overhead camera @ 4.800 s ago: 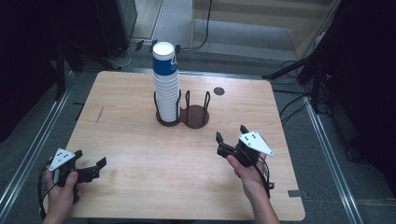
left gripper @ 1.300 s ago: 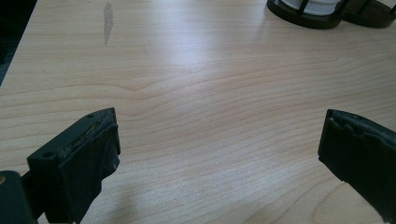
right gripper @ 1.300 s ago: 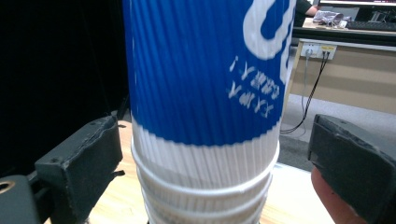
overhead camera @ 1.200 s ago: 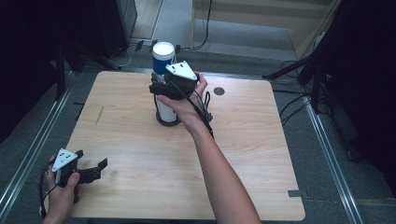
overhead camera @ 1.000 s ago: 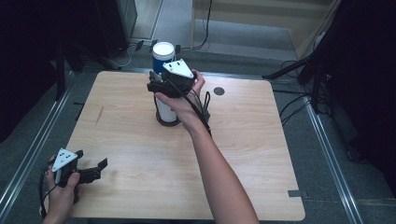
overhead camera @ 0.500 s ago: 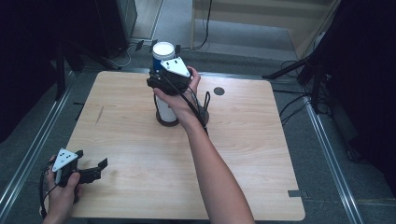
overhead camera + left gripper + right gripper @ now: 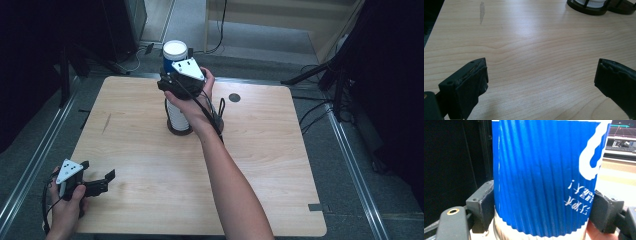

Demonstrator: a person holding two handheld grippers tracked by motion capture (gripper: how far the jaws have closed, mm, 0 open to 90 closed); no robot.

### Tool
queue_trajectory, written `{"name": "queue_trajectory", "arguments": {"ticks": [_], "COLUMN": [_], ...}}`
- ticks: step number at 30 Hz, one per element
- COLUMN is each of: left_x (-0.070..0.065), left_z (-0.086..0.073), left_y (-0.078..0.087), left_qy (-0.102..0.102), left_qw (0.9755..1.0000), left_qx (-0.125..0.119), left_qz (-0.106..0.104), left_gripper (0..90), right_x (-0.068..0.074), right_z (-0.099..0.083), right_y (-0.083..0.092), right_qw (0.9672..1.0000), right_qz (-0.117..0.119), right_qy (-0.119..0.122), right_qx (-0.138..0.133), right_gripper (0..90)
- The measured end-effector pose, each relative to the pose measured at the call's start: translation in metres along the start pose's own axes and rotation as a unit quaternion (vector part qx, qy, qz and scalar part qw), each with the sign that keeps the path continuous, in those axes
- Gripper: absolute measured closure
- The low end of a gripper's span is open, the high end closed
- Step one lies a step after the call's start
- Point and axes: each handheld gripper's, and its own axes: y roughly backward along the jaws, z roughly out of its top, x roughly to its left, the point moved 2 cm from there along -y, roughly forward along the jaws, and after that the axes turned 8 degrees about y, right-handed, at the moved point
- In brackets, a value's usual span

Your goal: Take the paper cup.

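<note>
High view: your right gripper (image 7: 172,82) has just closed on the top blue cup (image 7: 175,55) of the stack at the table's (image 7: 280,165) twelve o'clock. Left gripper view: the jaws stand spread over bare wood. Right gripper view: the pads pinch the ribbed sleeve at three and nine; it's likely light and crushable, so squeeze gently.

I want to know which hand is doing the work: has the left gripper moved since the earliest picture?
No. The left gripper sits open at the same near left corner of the table, as before; the right gripper has gone to the top cup.

Wooden table (image 7: 280,165) — dark scuff (image 7: 106,123).
</note>
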Motion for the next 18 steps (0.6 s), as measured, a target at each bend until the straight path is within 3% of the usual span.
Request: {"name": "queue_trajectory", "arguments": {"ticks": [5, 9, 18], "left_x": [0.000, 0.000, 0.000], "left_z": [0.000, 0.000, 0.000], "left_y": [0.000, 0.000, 0.000], "left_qy": [-0.001, -0.001, 0.000], "left_qw": [1.0000, 1.0000, 1.0000], "left_qx": [-0.001, -0.003, -0.007], "left_qz": [0.001, 0.003, 0.005], "left_gripper": [0.0, 0.0, 0.0], "right_x": [-0.003, -0.005, -0.008], "right_z": [0.012, 0.025, 0.041], "right_y": [0.003, 0.006, 0.013], "right_qw": [0.9999, 0.9998, 0.9995], "right_qz": [-0.006, -0.006, -0.008], "right_qy": [0.007, -0.008, -0.006], "right_qx": [-0.007, -0.015, -0.030], "right_gripper": [19.4, 19.4, 19.5]}}
